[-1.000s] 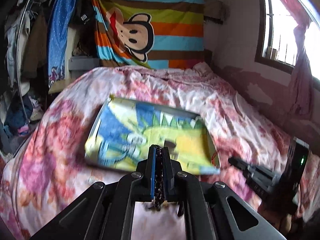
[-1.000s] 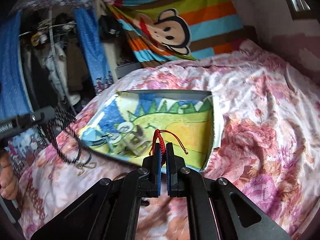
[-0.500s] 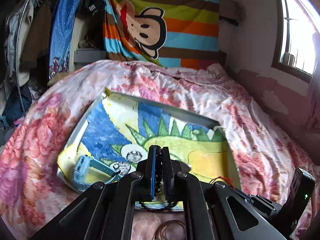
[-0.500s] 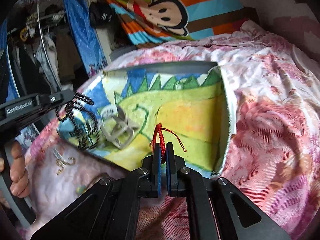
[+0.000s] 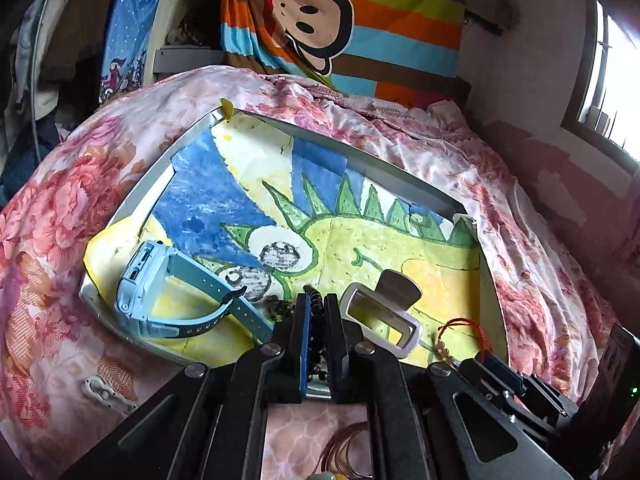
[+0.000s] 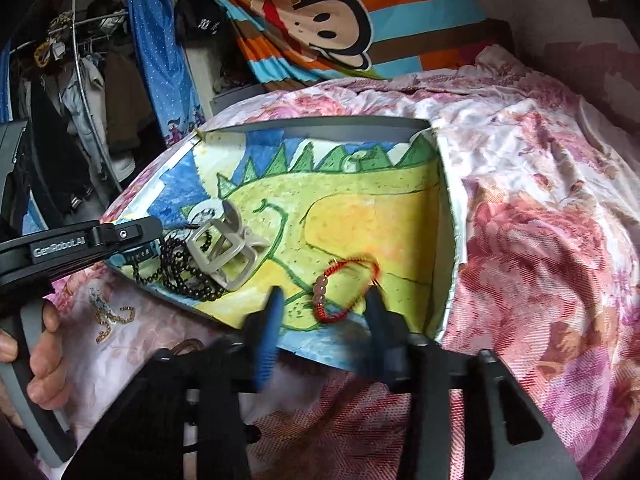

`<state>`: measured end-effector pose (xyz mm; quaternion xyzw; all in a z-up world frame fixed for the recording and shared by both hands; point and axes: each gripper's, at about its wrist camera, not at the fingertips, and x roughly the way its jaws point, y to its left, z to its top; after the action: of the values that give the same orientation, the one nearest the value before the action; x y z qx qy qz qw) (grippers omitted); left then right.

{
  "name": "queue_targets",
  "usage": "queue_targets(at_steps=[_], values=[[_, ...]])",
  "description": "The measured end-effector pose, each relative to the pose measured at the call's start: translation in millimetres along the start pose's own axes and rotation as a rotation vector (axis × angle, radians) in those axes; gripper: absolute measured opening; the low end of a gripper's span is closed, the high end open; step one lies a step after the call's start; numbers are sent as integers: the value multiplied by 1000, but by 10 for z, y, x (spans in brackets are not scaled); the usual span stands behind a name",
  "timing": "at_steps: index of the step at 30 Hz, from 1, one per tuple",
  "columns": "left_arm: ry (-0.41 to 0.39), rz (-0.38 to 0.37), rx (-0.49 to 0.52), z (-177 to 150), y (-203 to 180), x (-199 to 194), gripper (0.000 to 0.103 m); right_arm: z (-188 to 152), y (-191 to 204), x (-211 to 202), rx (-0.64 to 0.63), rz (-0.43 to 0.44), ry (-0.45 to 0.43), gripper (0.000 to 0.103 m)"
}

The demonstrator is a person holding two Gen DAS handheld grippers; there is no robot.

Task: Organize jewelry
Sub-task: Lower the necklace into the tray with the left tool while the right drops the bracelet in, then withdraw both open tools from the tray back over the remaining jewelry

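A tray [image 5: 132, 208] lined with a dinosaur drawing lies on the bed; it also shows in the right wrist view [image 6: 448, 216]. My left gripper [image 5: 316, 304] is shut on a dark bead necklace [image 6: 180, 268], whose loops rest on the tray's near edge. My right gripper [image 6: 324, 304] is open over the tray's near right part. A red cord bracelet [image 6: 348, 284] with pale beads lies on the tray between its fingers; it also shows in the left wrist view [image 5: 460, 332]. A grey hair claw clip [image 5: 384, 312] and a light blue watch [image 5: 160, 292] lie in the tray.
A gold chain [image 6: 108, 320] and a small silver clip [image 5: 104, 392] lie on the floral bedspread [image 6: 540, 240] near the tray's front left. Thin brown hoops [image 5: 344, 452] lie below my left gripper. A striped monkey blanket [image 5: 340, 20] hangs behind; clothes hang at left.
Both grippers moved down toward the tray. My right gripper opened and let go of the red bracelet, which now lies on the tray. The necklace's loops settled onto the tray.
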<state>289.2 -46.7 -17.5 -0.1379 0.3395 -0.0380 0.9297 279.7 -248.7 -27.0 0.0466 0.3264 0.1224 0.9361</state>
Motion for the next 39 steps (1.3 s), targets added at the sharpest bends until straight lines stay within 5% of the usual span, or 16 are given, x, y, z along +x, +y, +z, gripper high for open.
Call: queue_targets(at_steps=[3, 7, 10, 13, 17, 25, 39], values=[[-6, -6, 0, 7, -2, -67, 34, 10, -41, -65, 19, -16, -27, 42], [-66, -28, -50, 11, 35, -287, 72, 24, -82, -257, 49, -25, -101, 66], [-99, -34, -64, 13, 54, -485, 87, 43, -62, -458, 48, 0, -164, 85], [-135, -25, -44, 10, 57, -697, 99, 66, 40, -674, 13, 12, -217, 93], [-219, -4, -8, -50, 78, -1084, 103, 48, 216, -1023, -31, 22, -296, 101], [-309, 30, 65, -295, 129, -1728, 103, -56, 516, -1711, -98, 28, -380, 101], [-313, 67, 127, -1032, 471, -2303, 103, -625, 529, -2320, -91, 18, -319, 101]])
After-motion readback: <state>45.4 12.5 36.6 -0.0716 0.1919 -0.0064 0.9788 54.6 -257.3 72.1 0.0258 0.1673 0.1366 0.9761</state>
